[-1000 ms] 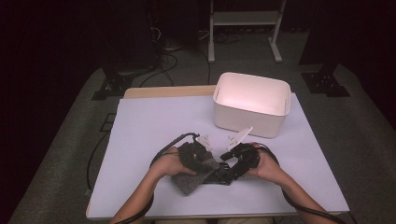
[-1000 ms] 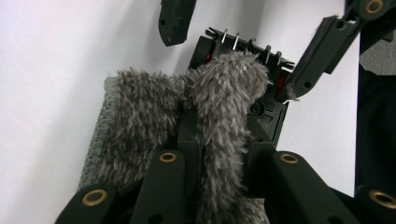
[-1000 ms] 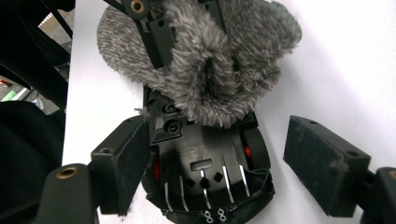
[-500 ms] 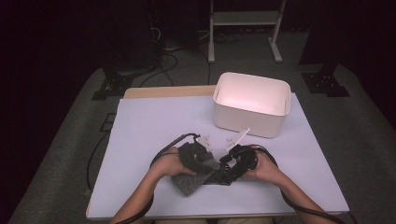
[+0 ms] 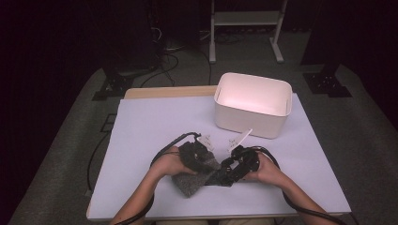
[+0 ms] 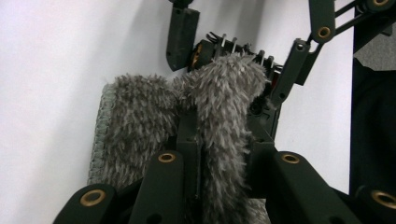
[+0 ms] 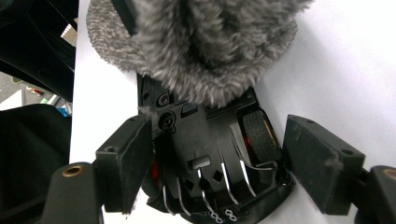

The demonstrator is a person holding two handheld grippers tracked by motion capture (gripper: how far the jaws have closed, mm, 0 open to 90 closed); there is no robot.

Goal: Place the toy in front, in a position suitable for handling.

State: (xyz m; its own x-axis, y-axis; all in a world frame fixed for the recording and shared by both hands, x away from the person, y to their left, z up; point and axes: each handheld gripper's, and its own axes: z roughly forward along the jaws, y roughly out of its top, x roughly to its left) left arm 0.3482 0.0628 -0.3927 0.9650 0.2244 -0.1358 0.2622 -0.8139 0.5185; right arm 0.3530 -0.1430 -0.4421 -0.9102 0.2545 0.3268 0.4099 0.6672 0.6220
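A dark room surrounds a table [image 5: 155,126] covered in a pale lavender sheet, with a white bin [image 5: 252,104] standing toward its far right. Cables and a metal stand lie on the floor beyond the table.

Near the front edge of the table, both hands work close together over a grey fuzzy cloth [image 5: 192,180] and a black toy-car chassis [image 5: 224,176].

Left gripper [image 6: 224,140]: the jaws are drawn nearly together and pinch a raised fold of the grey fuzzy cloth between them. The fold stands upright between the pads and extends past the fingertips. A flat part of the cloth, with a stitched edge, lies on the sheet to the left of the jaws. Beyond the fingertips, the black chassis sits directly behind the fold, and the other gripper's links appear farther off at the upper right.

Right gripper [image 7: 219,158]: the jaws are spread wide and have just been closing slightly. The black toy-car chassis lies between them, underside up, showing a small wheel [image 7: 259,133], metal contact strips and screw holes. The left pad sits against the chassis edge; the right pad stands just beside the chassis, and contact there cannot be confirmed. Ahead of the fingertips, the cloth covers the far end of the chassis.
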